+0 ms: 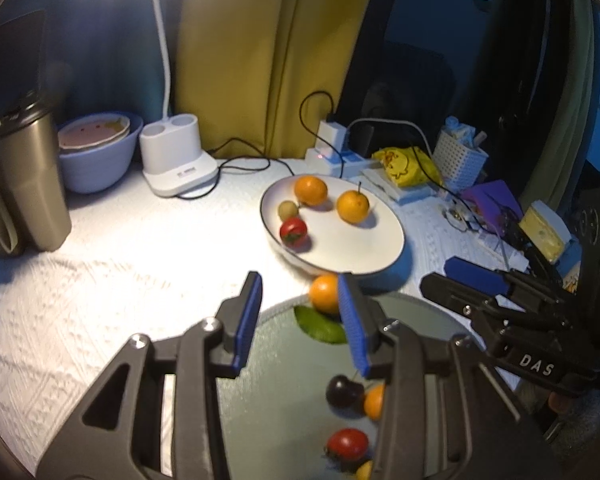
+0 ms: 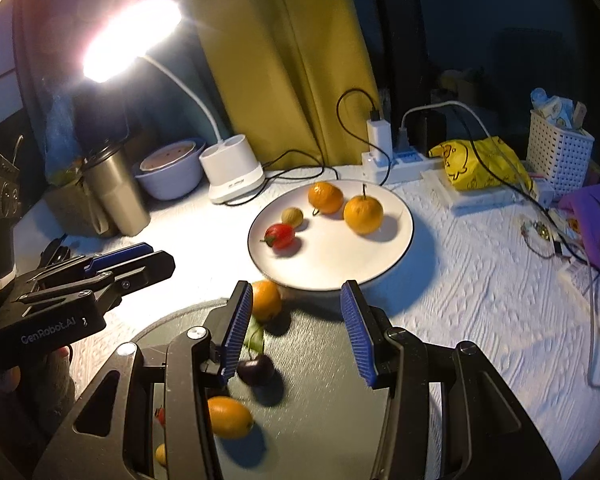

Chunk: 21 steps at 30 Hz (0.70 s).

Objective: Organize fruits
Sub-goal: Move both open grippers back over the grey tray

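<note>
A white plate (image 1: 364, 256) (image 2: 380, 264) holds two oranges (image 1: 310, 190) (image 2: 363, 214), a small brownish fruit (image 1: 288, 209) (image 2: 292, 216) and a red tomato (image 1: 293, 232) (image 2: 279, 235). A dark round tray (image 1: 276, 400) (image 2: 324, 380) in front holds an orange with a green leaf (image 1: 324, 294) (image 2: 265, 300), a dark cherry (image 1: 343, 391) (image 2: 256, 369), a kumquat (image 2: 229, 417) and a tomato (image 1: 347, 444). My left gripper (image 1: 304, 320) is open above the tray. My right gripper (image 2: 296, 332) is open above the tray, empty.
A white desk lamp (image 1: 176, 160) (image 2: 232, 180), a lilac bowl (image 1: 96, 156), a steel tumbler (image 1: 28, 184), a power strip with cables (image 2: 396, 164), a yellow bag (image 2: 480, 164) and a white basket (image 2: 560, 152) ring the white textured tablecloth.
</note>
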Motion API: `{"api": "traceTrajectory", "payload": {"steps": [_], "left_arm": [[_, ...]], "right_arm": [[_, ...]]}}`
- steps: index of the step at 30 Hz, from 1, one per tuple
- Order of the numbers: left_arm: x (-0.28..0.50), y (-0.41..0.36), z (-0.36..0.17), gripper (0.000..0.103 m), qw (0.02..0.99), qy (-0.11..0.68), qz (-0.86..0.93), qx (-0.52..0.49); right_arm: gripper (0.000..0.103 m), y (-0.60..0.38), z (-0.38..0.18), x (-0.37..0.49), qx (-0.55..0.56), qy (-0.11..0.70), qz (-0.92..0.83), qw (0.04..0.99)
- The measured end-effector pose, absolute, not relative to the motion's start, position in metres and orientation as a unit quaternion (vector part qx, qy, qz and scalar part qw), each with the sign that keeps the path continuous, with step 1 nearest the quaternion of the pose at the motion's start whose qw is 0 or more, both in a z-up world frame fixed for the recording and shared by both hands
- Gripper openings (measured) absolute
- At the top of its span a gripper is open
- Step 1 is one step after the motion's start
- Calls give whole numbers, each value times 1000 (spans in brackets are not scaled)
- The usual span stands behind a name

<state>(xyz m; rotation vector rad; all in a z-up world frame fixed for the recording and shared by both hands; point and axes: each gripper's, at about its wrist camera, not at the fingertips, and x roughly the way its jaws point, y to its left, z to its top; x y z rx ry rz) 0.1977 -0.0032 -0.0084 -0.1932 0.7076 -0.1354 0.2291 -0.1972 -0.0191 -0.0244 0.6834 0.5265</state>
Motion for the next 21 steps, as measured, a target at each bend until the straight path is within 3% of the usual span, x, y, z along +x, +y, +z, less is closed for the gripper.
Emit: {"api": "traceTrajectory", "payload": {"steps": [21], "left_arm": [[159,-5,-43,40,915,383,-62,-107]], "right_arm": [[48,-177,-63,186,-28,391,290,873]]}}
